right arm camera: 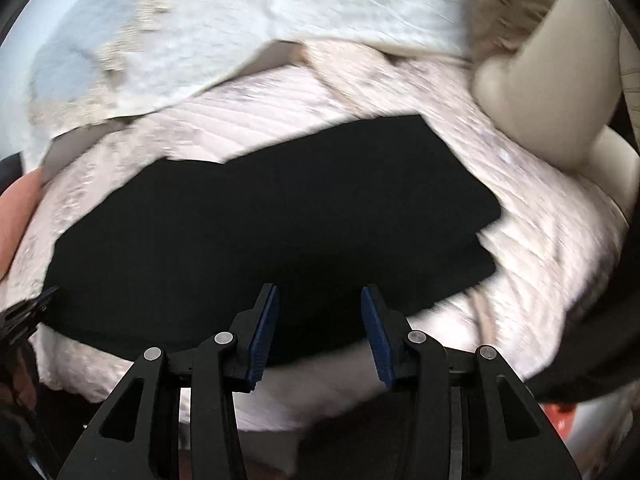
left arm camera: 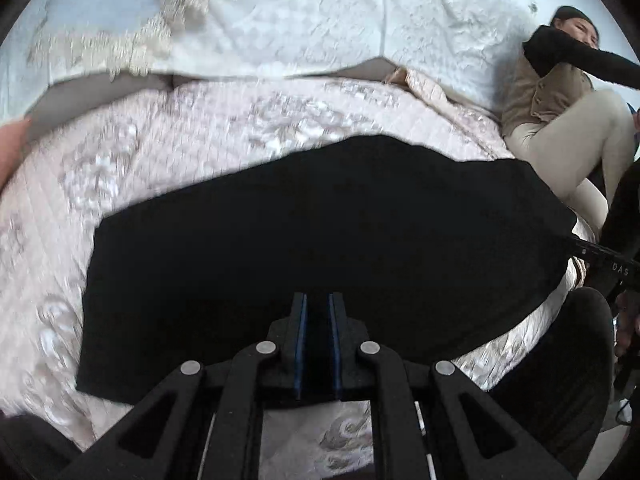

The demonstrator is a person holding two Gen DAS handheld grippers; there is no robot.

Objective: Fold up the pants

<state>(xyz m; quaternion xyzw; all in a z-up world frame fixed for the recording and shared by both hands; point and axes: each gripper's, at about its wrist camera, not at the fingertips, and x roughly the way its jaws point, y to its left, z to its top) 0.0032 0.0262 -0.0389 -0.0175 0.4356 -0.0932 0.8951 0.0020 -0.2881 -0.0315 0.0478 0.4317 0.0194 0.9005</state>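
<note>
Black pants lie spread across a pale pink quilted bedcover. My left gripper sits at their near edge. Its blue pads stand almost together, with black cloth filling the narrow gap, so it is shut on the pants. In the right wrist view the pants show stepped folded layers at their right end. My right gripper hovers over the near edge with its pads wide apart, open and pressing on nothing. The right gripper's body shows at the right edge of the left wrist view.
A white textured blanket with beige lace trim lies behind the pants. A person in a black top, beige vest and cream trousers sits at the right, one knee close to the pants. A peach shape is at the left edge.
</note>
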